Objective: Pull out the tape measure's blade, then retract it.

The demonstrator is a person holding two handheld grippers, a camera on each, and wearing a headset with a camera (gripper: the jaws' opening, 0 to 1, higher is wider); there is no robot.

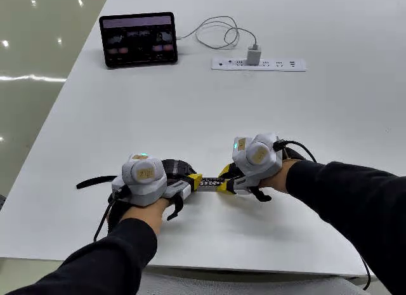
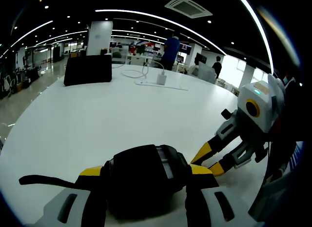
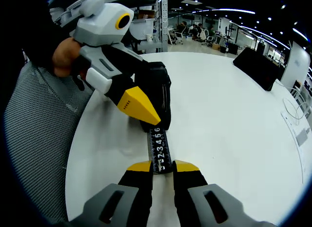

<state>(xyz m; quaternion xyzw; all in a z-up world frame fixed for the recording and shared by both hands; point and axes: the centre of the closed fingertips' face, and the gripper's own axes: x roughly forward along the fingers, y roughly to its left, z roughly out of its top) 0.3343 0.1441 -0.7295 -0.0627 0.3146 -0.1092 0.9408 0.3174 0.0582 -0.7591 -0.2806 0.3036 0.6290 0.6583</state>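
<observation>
A black tape measure (image 1: 176, 169) rests on the white table (image 1: 209, 111) near its front edge. My left gripper (image 1: 189, 181) is shut on its body; in the left gripper view the case (image 2: 144, 180) sits between the yellow-tipped jaws of the left gripper (image 2: 146, 171). A short length of numbered blade (image 3: 158, 146) runs from the case (image 3: 157, 88) to my right gripper (image 3: 163, 166), which is shut on the blade's end. In the head view the right gripper (image 1: 223, 179) sits just right of the left one. The black wrist strap (image 1: 95, 181) trails left.
A dark tablet (image 1: 138, 39) stands at the back left. Beside it lies a white power strip (image 1: 259, 64) with a charger (image 1: 253, 54) and a looped cable. A mesh chair back (image 3: 39, 139) is close to the table's front edge.
</observation>
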